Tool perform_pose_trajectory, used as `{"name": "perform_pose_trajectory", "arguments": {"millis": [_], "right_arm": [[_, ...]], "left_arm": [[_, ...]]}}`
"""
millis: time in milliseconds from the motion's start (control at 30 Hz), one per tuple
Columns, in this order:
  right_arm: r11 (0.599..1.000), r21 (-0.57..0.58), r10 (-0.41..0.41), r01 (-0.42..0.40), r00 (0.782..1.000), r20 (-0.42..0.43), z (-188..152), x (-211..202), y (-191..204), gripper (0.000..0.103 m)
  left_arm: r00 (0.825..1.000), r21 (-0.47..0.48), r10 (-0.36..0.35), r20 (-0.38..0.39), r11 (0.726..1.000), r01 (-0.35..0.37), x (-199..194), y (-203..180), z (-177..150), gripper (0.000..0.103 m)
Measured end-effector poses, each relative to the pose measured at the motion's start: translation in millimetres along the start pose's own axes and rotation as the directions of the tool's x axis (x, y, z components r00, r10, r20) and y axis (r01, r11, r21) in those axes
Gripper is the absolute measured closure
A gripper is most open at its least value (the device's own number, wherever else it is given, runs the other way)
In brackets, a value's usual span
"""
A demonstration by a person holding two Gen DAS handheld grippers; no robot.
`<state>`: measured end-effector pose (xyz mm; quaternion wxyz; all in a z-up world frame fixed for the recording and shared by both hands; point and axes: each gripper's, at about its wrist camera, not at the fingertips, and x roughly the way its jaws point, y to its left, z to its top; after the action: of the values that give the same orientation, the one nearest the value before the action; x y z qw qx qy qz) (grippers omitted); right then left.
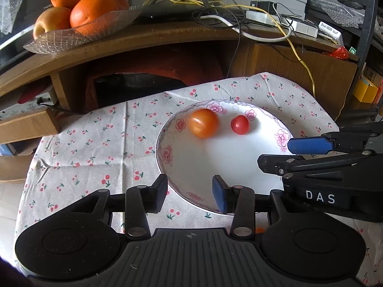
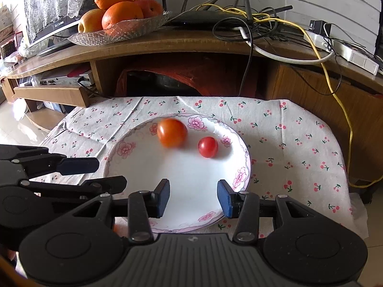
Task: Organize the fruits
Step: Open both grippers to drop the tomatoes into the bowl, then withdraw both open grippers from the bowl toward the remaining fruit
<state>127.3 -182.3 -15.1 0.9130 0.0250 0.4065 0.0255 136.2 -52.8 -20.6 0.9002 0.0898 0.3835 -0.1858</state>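
Note:
A white plate with pink flowers (image 1: 191,162) (image 2: 186,179) lies on a cherry-print cloth. On its far side sit a blurred orange tomato (image 1: 203,123) (image 2: 171,132) and a smaller red tomato (image 1: 240,124) (image 2: 207,147). My left gripper (image 1: 190,192) hovers open over the plate's near left rim, empty. My right gripper (image 2: 194,197) is open over the plate's near edge, nothing between its fingers. Each gripper shows in the other's view: the right gripper (image 1: 287,155) comes in from the right, the left gripper (image 2: 103,174) from the left.
A glass dish (image 1: 79,33) (image 2: 124,30) of oranges and an apple stands on a wooden TV cabinet (image 1: 167,38) behind the table. Cables, a router and power strips (image 2: 340,47) clutter the cabinet top. The cloth (image 1: 95,148) covers the small table to its edges.

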Motion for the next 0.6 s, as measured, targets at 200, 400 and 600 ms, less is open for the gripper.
{"name": "perform_pose_trajectory", "arguments": {"millis": [200,400,600], "right_arm": [[1.0,-0.007,0.01,-0.01,1.0,0.006,-0.3,-5.7,4.8,0.059],[1.0,-0.017,0.022,-0.022,1.0,0.014,-2.1,-14.6,10.6,0.059],[0.999,-0.026,0.035,-0.035,0.999,0.015,-5.1,-22.6,16.7,0.059]], "left_arm": [[1.0,0.003,0.012,0.004,1.0,-0.012,-7.8,3.0,-1.8,0.05],[1.0,-0.003,0.024,0.002,1.0,-0.024,-17.2,8.2,-6.2,0.05],[1.0,-0.003,0.025,0.005,1.0,-0.025,-25.5,8.9,-9.2,0.05]]}}
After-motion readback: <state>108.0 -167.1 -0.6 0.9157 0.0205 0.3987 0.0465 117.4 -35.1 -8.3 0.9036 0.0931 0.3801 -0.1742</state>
